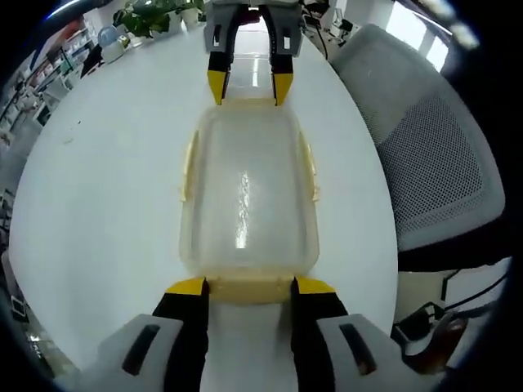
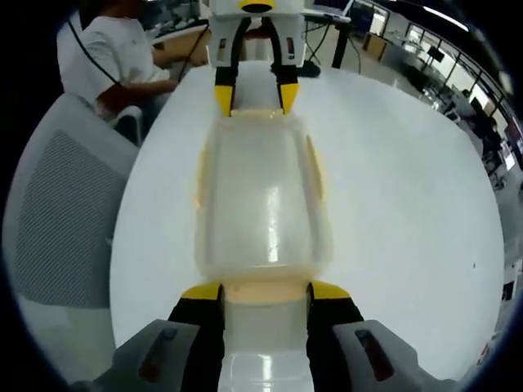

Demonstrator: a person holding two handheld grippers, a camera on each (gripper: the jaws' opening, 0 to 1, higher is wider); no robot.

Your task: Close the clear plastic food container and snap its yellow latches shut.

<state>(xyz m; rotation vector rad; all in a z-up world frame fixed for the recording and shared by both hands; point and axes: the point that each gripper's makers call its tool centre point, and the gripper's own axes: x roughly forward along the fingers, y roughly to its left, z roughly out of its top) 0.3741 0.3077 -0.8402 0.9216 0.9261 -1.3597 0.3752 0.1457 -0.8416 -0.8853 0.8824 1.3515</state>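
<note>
Left gripper (image 1: 248, 286) at container (image 1: 248, 196) end, long axis toward right gripper (image 1: 249, 86)

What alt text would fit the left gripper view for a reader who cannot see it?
A clear rectangular plastic food container with pale yellow latches sits on a round white table, lid on. The left gripper, yellow-tipped, straddles its near end latch; the right gripper meets the far end. A grey mesh chair stands alongside.
</note>
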